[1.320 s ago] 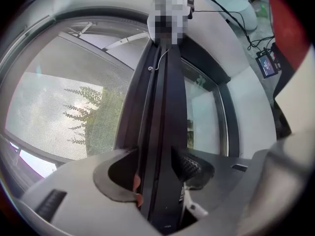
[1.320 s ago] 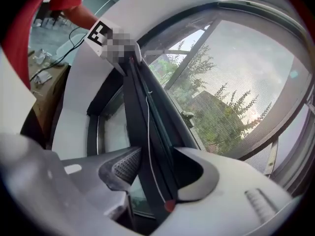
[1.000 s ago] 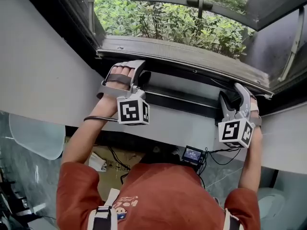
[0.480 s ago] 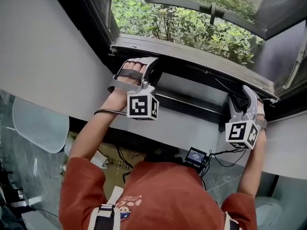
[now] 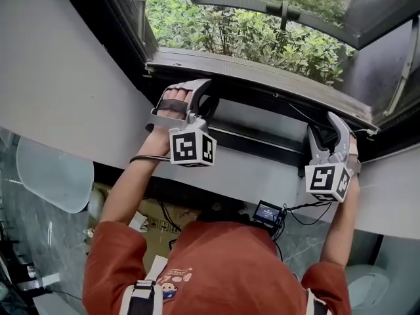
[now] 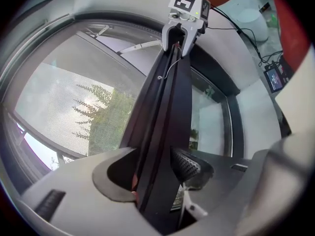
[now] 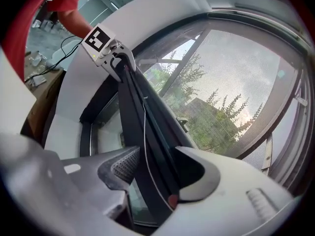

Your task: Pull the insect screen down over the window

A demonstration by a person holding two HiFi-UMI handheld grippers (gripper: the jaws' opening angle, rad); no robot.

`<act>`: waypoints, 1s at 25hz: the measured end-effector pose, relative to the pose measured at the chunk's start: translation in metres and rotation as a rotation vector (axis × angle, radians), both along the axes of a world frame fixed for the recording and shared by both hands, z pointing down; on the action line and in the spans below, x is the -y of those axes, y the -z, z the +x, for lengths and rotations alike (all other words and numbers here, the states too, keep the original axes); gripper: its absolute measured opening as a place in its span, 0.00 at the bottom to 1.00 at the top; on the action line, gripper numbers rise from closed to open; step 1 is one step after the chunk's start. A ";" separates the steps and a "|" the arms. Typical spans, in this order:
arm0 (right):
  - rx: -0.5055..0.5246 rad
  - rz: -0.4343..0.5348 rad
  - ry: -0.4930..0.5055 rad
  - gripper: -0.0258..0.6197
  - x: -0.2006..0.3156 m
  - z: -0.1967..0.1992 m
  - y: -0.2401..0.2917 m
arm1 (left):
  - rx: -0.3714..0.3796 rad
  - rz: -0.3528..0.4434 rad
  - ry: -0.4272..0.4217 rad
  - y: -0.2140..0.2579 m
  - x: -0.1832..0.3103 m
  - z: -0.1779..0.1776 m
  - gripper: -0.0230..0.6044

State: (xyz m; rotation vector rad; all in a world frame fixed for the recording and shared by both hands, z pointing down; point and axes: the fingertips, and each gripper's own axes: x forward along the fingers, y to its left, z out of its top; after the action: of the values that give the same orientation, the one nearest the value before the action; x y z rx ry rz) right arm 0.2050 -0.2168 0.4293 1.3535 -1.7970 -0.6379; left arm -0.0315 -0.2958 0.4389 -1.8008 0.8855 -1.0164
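The dark pull bar (image 5: 256, 141) fills the jaws of both tools. The left hand-held gripper (image 5: 200, 100) and the right hand-held gripper (image 5: 325, 131) each clamp it, leaving no slack beside the pads. Between them the bar's middle stretch is bare, with room for another grip. The grey frame rail (image 5: 262, 77) sits just above, close beside the jaw tips. The window frame (image 5: 121, 18) has its dark left edge near the left tool. At its right corner a slanted stay arm (image 5: 403, 64) hems in the right one. Mesh (image 7: 236, 82) closes the way outward behind the bar. A thin white cord (image 7: 144, 132) lies along the bar. Below it the white wall (image 5: 262, 176) runs the full width.
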 end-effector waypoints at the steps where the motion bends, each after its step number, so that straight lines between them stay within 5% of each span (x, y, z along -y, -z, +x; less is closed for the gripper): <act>1: 0.015 0.007 0.001 0.39 -0.002 -0.001 0.001 | -0.024 -0.001 0.002 0.002 -0.002 0.001 0.36; 18: 0.376 -0.025 -0.025 0.39 -0.050 -0.023 -0.020 | -0.381 -0.204 0.085 -0.028 -0.059 -0.001 0.36; 25: 0.565 -0.061 -0.015 0.39 -0.074 -0.043 -0.031 | -0.657 -0.372 0.092 -0.035 -0.090 -0.003 0.36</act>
State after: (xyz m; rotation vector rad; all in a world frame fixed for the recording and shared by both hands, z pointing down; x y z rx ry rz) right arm 0.1618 -0.1424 0.4598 1.6105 -2.2173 -0.1921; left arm -0.0344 -0.2056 0.4739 -2.4995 1.2342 -0.6677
